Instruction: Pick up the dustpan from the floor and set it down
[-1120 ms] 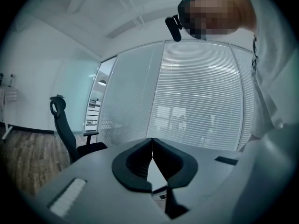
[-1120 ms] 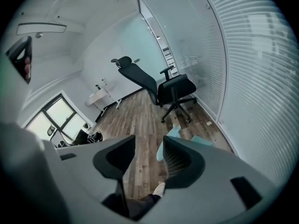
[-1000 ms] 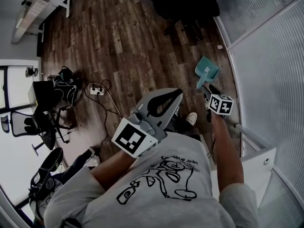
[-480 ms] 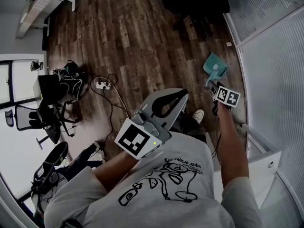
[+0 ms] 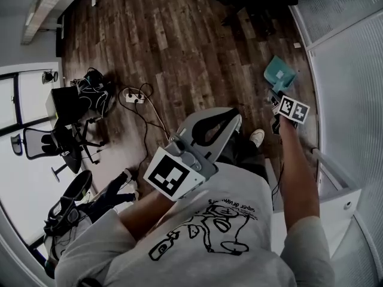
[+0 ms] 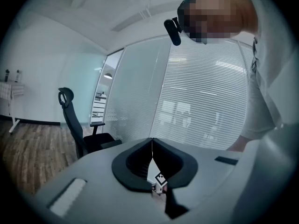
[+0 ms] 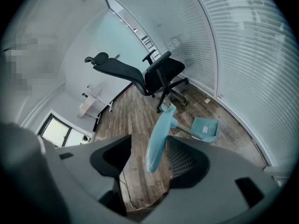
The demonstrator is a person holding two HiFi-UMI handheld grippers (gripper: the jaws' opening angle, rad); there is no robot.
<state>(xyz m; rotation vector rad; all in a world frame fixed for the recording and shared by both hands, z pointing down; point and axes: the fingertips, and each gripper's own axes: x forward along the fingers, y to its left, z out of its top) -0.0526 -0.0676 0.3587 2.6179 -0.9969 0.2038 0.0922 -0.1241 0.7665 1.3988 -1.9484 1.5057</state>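
The right gripper (image 7: 149,140) is opening around the handle of the teal plastic dustpan (image 7: 205,129), which is resting on the wooden floor (image 7: 133,118). The left gripper (image 6: 152,143) is hanging closed and empty.

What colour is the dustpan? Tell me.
The dustpan is light teal; the right gripper view shows it best.

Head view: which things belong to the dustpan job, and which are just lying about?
Job: dustpan, its handle between the opening fingers of the right gripper.
Lying about: power strip, office chair, black bag.
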